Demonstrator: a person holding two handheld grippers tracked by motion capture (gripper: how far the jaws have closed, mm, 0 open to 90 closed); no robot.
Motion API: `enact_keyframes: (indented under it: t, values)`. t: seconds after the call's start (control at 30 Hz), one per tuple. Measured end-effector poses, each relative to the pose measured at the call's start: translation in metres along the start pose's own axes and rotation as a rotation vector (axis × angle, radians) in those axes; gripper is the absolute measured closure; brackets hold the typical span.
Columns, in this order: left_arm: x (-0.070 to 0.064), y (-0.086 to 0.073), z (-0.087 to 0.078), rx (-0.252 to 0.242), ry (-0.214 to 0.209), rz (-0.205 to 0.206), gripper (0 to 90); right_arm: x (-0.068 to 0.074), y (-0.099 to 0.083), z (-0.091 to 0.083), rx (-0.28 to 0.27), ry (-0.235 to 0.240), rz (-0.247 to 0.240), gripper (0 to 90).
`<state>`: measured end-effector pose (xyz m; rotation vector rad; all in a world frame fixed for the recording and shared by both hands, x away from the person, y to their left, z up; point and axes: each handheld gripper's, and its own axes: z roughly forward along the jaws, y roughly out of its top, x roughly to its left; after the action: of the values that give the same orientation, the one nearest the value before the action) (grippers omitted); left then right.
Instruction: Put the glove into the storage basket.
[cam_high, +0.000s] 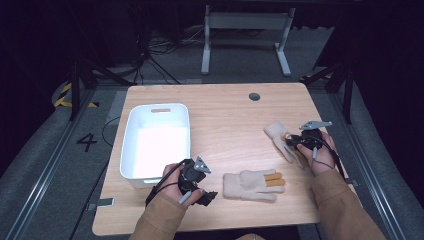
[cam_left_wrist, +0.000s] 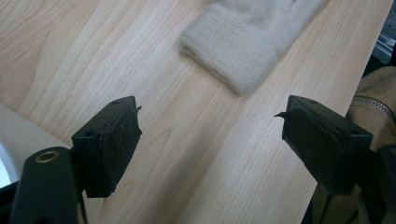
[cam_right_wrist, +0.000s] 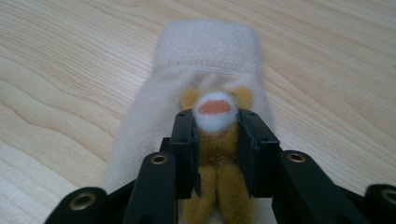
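Two cream knit gloves lie on the wooden table (cam_high: 225, 115). The near glove (cam_high: 252, 186) has orange fingertips and lies flat; its cuff (cam_left_wrist: 243, 42) is a short way ahead of my left gripper (cam_left_wrist: 210, 135). That left gripper (cam_high: 209, 196) is open over bare wood, with nothing between its fingers. The far glove (cam_high: 279, 136) lies at the right with its cuff (cam_right_wrist: 205, 51) pointing away. My right gripper (cam_right_wrist: 215, 135) is shut on a tan plush part of it with a white, orange-tipped end. In the high view the right gripper (cam_high: 291, 141) rests on that glove.
A white plastic bin (cam_high: 131, 150) with handle slots stands at the table's left, close beside my left hand; its wall (cam_left_wrist: 14, 135) is at the left gripper view's edge. A round cable hole (cam_high: 254, 96) is at the table's back. A sleeve (cam_left_wrist: 373, 88) is at the right.
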<state>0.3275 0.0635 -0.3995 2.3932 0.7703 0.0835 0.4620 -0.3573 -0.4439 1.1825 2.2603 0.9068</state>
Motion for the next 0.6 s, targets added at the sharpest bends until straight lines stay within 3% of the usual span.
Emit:
enact_keyframes:
  t: [0.3, 0.6]
  values:
    - [0.000, 0.001, 0.000, -0.001, 0.001, 0.001, 19.7, 0.001, 0.004, -0.009, -0.016, 0.015, 0.000, 73.1]
    - [0.000, 0.004, 0.001, -0.002, -0.005, 0.008, 19.7, 0.007, 0.015, -0.030, -0.036, 0.026, -0.042, 73.3]
